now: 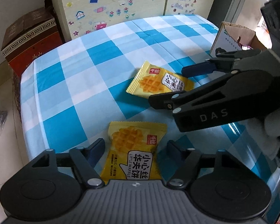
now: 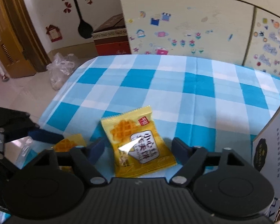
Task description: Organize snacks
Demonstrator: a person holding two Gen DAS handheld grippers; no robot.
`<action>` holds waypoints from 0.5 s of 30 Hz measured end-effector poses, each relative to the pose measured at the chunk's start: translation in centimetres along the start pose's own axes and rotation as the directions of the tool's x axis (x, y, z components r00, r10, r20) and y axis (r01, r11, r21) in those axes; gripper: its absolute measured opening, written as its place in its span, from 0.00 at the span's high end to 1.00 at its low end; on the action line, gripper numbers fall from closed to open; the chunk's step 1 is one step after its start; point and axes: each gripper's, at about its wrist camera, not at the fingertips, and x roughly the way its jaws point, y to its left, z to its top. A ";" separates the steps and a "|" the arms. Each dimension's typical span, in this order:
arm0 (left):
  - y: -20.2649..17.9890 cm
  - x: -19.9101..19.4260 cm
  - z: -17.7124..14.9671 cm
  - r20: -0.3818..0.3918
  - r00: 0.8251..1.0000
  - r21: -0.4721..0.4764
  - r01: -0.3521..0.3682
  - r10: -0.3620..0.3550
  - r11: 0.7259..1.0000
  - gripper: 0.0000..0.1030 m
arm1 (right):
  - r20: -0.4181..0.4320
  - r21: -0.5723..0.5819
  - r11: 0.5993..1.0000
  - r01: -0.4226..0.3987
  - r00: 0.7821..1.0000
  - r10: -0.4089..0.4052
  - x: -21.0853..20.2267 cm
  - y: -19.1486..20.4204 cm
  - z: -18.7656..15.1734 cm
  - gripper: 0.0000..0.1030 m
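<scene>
Two yellow waffle snack packets lie on the blue-and-white checked tablecloth (image 1: 84, 85). The near packet (image 1: 133, 149) lies between the open fingers of my left gripper (image 1: 135, 145), not touched. The far packet (image 1: 159, 82) lies between the open fingers of my right gripper (image 1: 168, 85), which comes in from the right. In the right wrist view that packet (image 2: 138, 143) sits between the open right gripper (image 2: 138, 146) fingers, and the other packet (image 2: 68, 142) shows at the left by the left gripper (image 2: 37, 136).
An open cardboard box (image 1: 233, 37) stands at the table's right edge, also in the right wrist view (image 2: 270, 149). A sticker-covered cabinet (image 1: 112, 5) stands behind the table. A red-brown carton (image 1: 29, 39) and a plastic bag (image 2: 61, 69) are on the floor at left.
</scene>
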 end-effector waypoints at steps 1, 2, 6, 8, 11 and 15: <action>0.1 0.0 0.1 -0.001 1.000 -0.006 -0.003 0.003 1.000 0.32 | 0.005 -0.005 1.000 0.000 1.000 0.000 0.0 0.1 0.0 0.16; 0.2 -0.1 0.1 -0.002 1.000 -0.014 -0.006 0.006 1.000 0.33 | 0.006 -0.018 1.000 0.005 1.000 -0.005 0.2 0.3 0.0 0.14; 0.4 0.0 0.2 -0.003 1.000 -0.025 -0.014 0.014 1.000 0.36 | 0.013 -0.121 0.991 0.062 0.998 -0.061 0.7 1.6 -0.4 0.15; 0.0 0.0 0.2 -0.002 1.000 -0.015 -0.026 0.026 1.000 0.36 | 0.028 -0.146 0.987 0.073 0.997 -0.069 0.5 1.9 -0.5 0.37; 0.3 -0.1 0.4 -0.006 0.999 -0.049 -0.032 0.031 0.998 0.40 | 0.027 -0.121 0.991 0.050 0.999 -0.047 0.1 1.6 -0.2 0.46; 0.6 -0.1 0.7 -0.017 0.998 -0.083 -0.056 0.055 0.995 0.41 | 0.035 -0.081 0.996 0.037 0.999 -0.034 -0.2 1.3 -0.1 0.49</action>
